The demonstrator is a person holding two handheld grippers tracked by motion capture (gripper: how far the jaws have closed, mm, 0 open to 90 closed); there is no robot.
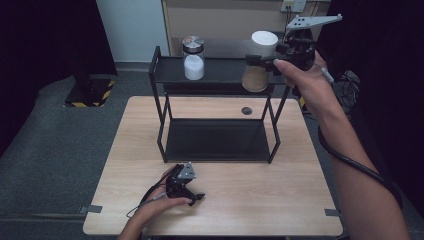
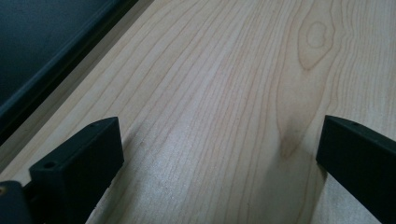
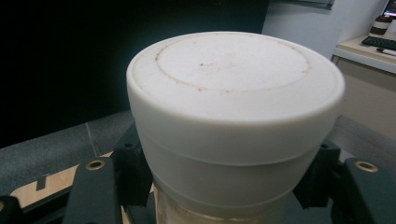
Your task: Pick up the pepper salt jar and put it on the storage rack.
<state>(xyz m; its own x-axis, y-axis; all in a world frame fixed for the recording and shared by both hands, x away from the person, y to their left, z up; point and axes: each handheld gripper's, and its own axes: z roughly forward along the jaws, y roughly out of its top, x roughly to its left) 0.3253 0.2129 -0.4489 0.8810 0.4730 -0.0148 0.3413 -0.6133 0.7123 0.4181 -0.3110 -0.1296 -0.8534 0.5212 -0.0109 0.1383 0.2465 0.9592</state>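
near: left gripper [image 1: 192, 196] resting on bench [image 1: 250, 200], fingers [image 2: 79, 163] spread, pinching nothing | far: right gripper [image 1: 267, 61] pinching white-lidded jar [image 1: 260, 62] below its lid, upright, long axis vertical, at right end of rack's top shelf [image 1: 220, 70], right of salt jar [image 1: 193, 57]

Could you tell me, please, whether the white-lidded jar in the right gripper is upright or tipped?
Upright. The jar hangs level in the right gripper, its white lid on top and the brown base below, beside the rack's top shelf.
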